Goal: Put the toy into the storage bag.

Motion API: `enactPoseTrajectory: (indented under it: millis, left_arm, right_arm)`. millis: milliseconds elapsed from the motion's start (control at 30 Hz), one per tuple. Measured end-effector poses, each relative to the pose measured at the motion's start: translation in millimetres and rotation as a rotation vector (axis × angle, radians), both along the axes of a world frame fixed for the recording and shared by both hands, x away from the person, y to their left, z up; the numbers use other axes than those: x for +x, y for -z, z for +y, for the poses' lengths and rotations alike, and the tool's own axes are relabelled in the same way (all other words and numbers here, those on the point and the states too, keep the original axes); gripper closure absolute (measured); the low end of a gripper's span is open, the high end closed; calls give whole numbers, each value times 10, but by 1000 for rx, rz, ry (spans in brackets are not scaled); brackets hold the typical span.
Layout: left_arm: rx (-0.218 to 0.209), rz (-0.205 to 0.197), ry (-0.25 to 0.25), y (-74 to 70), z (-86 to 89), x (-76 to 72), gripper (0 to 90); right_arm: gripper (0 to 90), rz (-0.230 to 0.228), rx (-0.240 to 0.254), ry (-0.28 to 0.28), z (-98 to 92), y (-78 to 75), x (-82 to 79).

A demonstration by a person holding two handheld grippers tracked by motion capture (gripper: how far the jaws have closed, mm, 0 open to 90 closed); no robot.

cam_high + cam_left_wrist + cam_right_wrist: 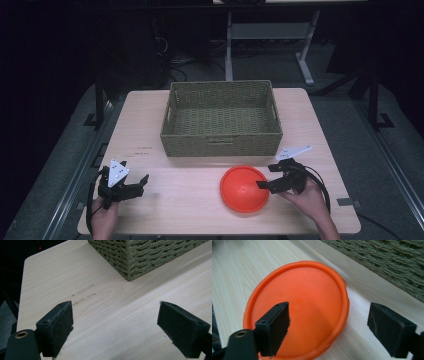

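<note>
While the woven basket (221,120) sits against the far edge of the pale wooden counter (190,195), midway between its left and right edges, an orange plate (244,188) lies flat on the bare wood just in front of the basket's right half, near the counter's front edge. The right gripper (264,184) is held in a hand (310,200) at the plate's right side, its fingers (274,327) spread wide: in the right gripper view one finger hangs over the plate's inner surface and the other stands out past the rim, over bare wood between plate and basket, so the plate's rim lies in the gap between them. Whether the inner finger touches the plate cannot be told. The left gripper (141,181) is held low near the counter's front left corner, well apart from the plate, pointing toward the counter's middle. In the left gripper view its fingers (57,325) are also parted wide with only bare wood between them, and the basket's near left corner (130,262) rises farther ahead. A few faint dark marks (83,291) show on the wood between that gripper and the basket. Each gripper carries a grey three-cornered plate on top, and cables trail back toward the front edge.
</note>
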State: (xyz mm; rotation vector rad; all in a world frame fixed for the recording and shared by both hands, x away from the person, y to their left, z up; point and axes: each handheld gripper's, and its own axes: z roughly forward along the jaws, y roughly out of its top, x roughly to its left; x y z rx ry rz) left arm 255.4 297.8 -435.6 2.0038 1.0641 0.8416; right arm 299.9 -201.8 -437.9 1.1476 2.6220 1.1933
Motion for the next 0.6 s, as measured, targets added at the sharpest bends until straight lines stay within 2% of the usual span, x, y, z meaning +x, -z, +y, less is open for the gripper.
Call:
enactPoseTrajectory:
  millis: [100,200,267,333,367,600]
  left_arm:
    - [5,7,6,5,-6,9,128]
    - [0,7,6,4,-11,7,128]
    - [1,6,6,3,-7,6,128]
    - [5,8,6,2,1,4,128]
    - [-6,5,1,6,-1,4,128]
    - [-3,6,-1,5,10,7,128]
  right_arm:
    - [196,3,3,-6,-3,13,0]
    - [209,14,1,13,16,40,6]
    - [224,18,-9,11,35,70,22]
    - [239,16,-40,17,61,87,24]
    - [245,17,-46,18,66,95,26]
    - [304,46,-63,13,73,168,29]
